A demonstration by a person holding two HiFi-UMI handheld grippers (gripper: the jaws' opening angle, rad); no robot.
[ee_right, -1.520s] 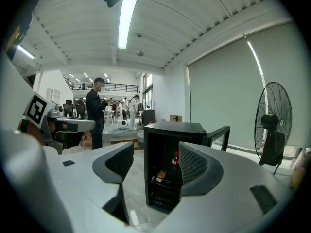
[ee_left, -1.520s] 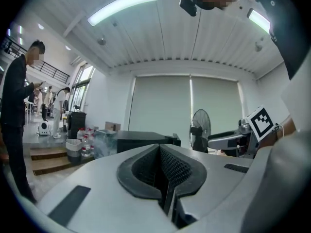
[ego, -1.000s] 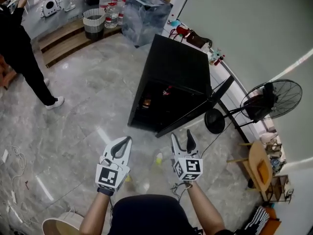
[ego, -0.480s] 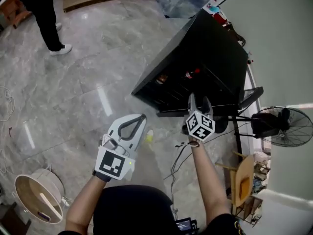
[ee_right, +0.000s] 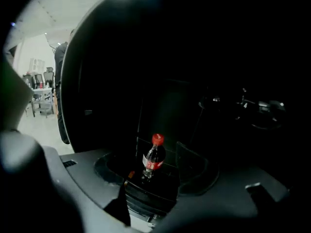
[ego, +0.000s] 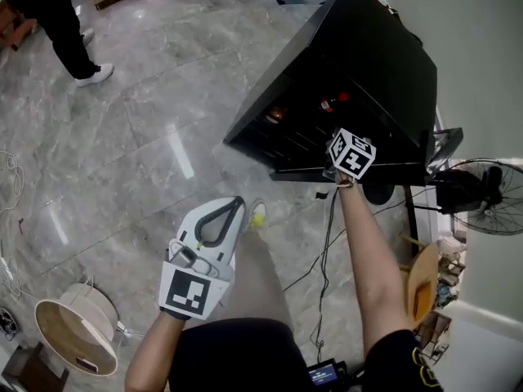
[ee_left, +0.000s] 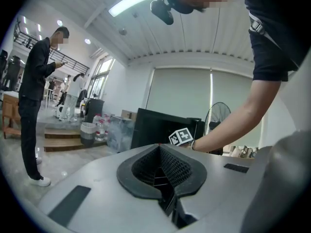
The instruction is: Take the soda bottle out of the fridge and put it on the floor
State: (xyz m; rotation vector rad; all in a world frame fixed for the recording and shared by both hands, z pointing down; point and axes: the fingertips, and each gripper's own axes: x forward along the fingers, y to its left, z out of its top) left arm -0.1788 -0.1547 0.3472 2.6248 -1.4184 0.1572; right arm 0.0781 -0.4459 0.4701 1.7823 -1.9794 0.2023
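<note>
The soda bottle [ee_right: 154, 157], dark with a red cap and red label, stands upright on a shelf inside the black fridge [ego: 368, 55]. From above its red cap [ego: 330, 103] shows in the dark opening. My right gripper [ego: 343, 140] reaches into that opening, its marker cube just outside. In the right gripper view the right gripper [ee_right: 151, 174] is open, the bottle ahead between the fingers, untouched. My left gripper [ego: 231, 208] hangs low over the floor, away from the fridge, shut with nothing in it. The left gripper [ee_left: 167, 205] shows its tips meeting.
The fridge door [ego: 359, 172] stands open beside my right arm. An orange item [ego: 275, 114] sits inside. A black fan [ego: 482, 194], a wooden chair [ego: 421, 276] and a cable [ego: 323, 247] are at the right. A person [ego: 57, 15] stands far left; a round wooden tub [ego: 78, 337] sits near left.
My right gripper has moved forward from beside my body into the fridge opening. The view has closed in on the fridge. The left gripper stays low and shut.
</note>
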